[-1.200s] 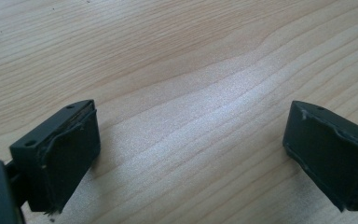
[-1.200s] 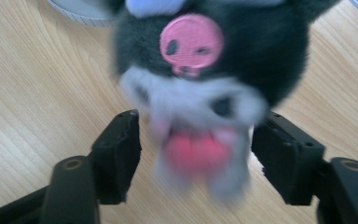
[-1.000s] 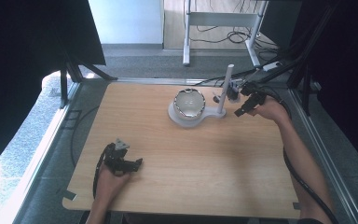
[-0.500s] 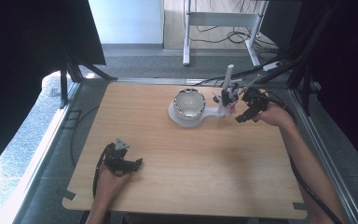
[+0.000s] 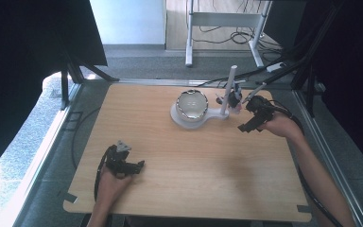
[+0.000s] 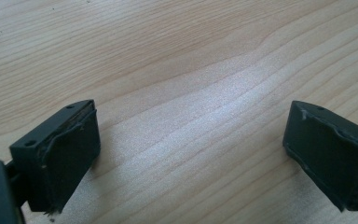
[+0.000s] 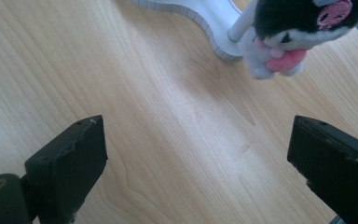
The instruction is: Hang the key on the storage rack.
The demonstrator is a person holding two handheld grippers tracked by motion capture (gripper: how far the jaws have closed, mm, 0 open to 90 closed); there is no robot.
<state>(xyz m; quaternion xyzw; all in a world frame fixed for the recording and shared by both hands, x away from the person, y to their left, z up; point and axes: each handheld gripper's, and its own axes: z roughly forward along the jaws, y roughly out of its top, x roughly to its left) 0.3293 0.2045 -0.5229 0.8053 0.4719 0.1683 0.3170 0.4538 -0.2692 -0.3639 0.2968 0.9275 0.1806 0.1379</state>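
Left gripper (image 5: 139,164): my jaws wide apart, empty, near the desk's near left corner.
Right gripper (image 5: 242,127): jaws just opened, empty, by the far right edge.

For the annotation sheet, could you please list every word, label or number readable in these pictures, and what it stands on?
None: no readable text on the white stand, the plush toy, the wooden table or either gripper.

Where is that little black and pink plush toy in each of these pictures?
High view: the plush toy hangs at the white post, right of the bowl.
Left gripper view: not in it.
Right gripper view: plush toy at the top right.
Shared landmark: the white stand.
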